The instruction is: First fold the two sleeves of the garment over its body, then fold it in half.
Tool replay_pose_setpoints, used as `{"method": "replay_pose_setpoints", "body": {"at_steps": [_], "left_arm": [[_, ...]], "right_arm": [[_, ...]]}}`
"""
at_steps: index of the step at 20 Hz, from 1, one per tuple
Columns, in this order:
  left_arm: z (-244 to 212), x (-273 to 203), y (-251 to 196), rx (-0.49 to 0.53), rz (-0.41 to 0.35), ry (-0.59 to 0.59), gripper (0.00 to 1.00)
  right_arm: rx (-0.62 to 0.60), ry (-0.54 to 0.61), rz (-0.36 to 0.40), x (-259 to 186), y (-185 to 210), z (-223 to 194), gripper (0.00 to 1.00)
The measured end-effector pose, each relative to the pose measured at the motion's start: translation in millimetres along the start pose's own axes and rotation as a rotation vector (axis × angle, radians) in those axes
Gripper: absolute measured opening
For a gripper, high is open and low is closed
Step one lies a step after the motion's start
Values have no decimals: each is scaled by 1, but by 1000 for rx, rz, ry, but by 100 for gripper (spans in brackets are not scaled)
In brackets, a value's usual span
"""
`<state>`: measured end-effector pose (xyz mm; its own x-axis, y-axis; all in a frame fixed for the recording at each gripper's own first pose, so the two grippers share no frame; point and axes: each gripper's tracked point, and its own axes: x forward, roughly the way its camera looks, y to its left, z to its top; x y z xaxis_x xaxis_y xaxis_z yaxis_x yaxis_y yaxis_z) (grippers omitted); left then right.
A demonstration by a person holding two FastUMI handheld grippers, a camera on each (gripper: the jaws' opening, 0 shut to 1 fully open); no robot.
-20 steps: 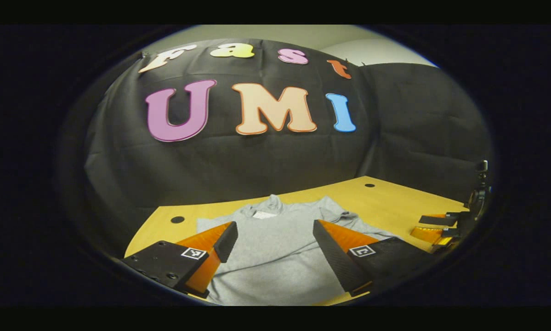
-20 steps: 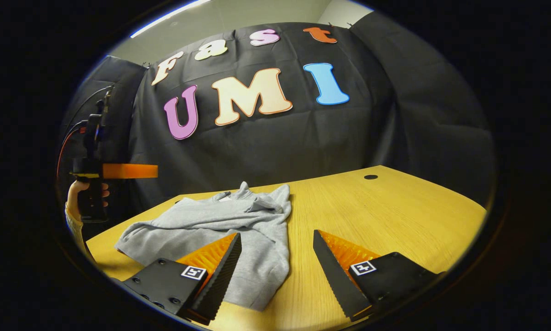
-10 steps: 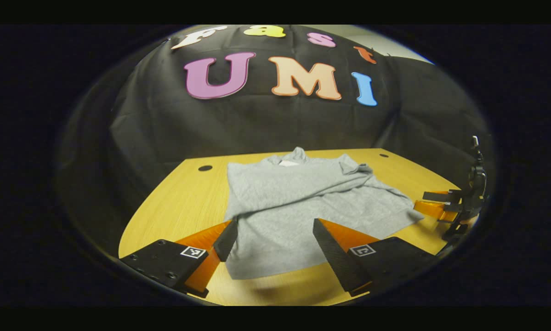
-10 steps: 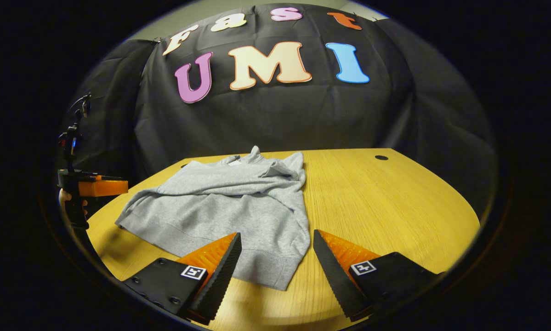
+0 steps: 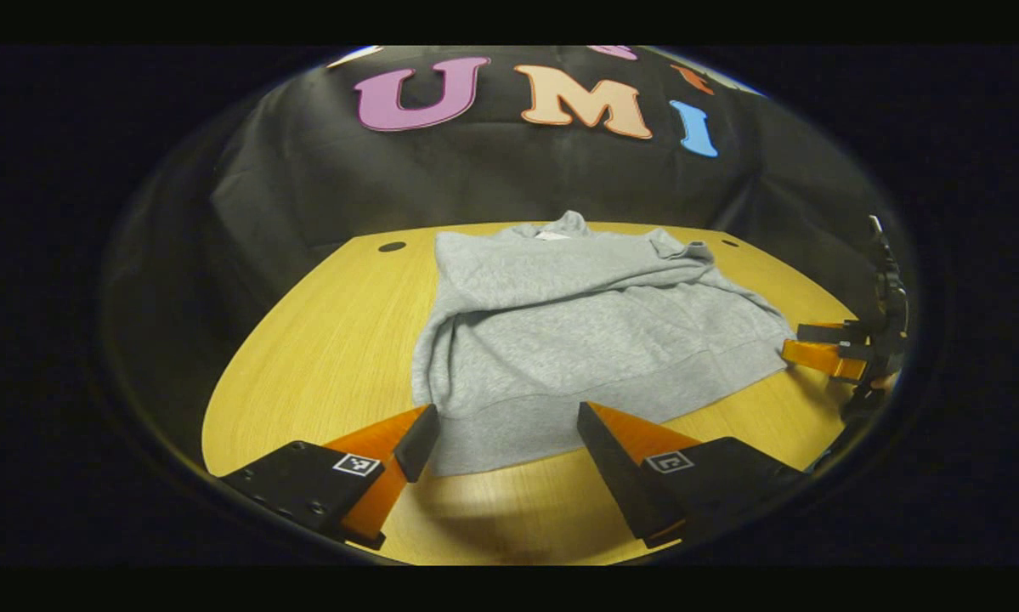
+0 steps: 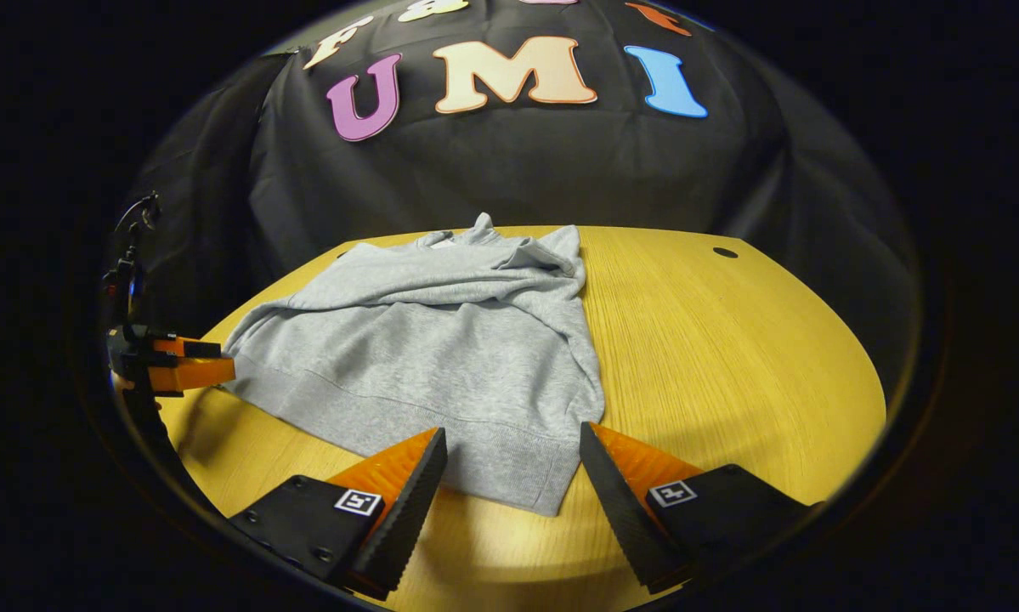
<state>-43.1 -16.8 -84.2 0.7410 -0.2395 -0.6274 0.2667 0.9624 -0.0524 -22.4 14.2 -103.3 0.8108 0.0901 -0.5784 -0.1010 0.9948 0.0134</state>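
— How far along are we?

— The garment (image 5: 577, 340) lies flat on the table (image 6: 730, 357), both sleeves look folded over its body. The half fold is left, I judge.

— And the jaws?

— Left gripper (image 5: 501, 446) and right gripper (image 6: 513, 476) are both spread wide, holding nothing, poised at the hem's near corners.

A grey garment (image 5: 577, 340) lies spread on the yellow wooden table (image 5: 322, 357).
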Motion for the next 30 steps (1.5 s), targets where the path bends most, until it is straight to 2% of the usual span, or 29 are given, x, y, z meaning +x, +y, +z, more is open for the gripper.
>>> {"method": "replay_pose_setpoints", "body": {"at_steps": [1,2,3,11,13,14,15,16,17,19,20,21,22,23,24,26,27,30], "left_arm": [[-3,0,2,-3,3,11,97],[-5,2,3,-3,6,16,96],[-6,2,4,-4,5,22,96],[-12,4,4,-2,-1,26,96],[-11,3,3,4,-15,19,95],[-14,2,4,6,-18,24,91],[-14,2,4,4,-19,23,89],[-13,2,2,-1,-23,23,86],[-12,1,1,-5,-25,22,81],[-12,2,-3,-15,-39,12,64],[-10,2,-3,-24,-44,5,48],[-10,2,-6,-36,-52,2,42],[-9,3,-7,-50,-58,-7,25],[-7,3,-8,-61,-62,-17,15],[-8,3,-8,-64,-66,-21,7],[-7,2,-9,-80,-74,-34,4],[-7,2,-9,-90,-79,-37,0],[-6,2,-8,-118,-86,-47,0]], "right_arm": [[-8,9,-3,-1,1,-4,98],[-9,4,-5,-1,0,-2,93],[-2,14,-6,0,1,-3,98],[17,21,-3,-2,1,-6,98],[23,25,21,-2,6,-7,96],[34,26,40,-3,12,-8,89],[28,21,39,-3,12,-7,65],[17,20,44,-3,13,-6,62],[24,28,61,-3,18,-8,61],[29,24,67,-4,18,-7,44],[37,29,81,-4,22,-9,47],[52,29,86,-6,24,-10,37],[59,28,102,-7,27,-9,33],[79,43,109,-9,28,-13,30],[98,32,114,-9,29,-11,20],[108,36,124,-15,31,-12,13],[104,42,125,-16,32,-14,13],[101,37,124,-17,32,-14,7]]}}
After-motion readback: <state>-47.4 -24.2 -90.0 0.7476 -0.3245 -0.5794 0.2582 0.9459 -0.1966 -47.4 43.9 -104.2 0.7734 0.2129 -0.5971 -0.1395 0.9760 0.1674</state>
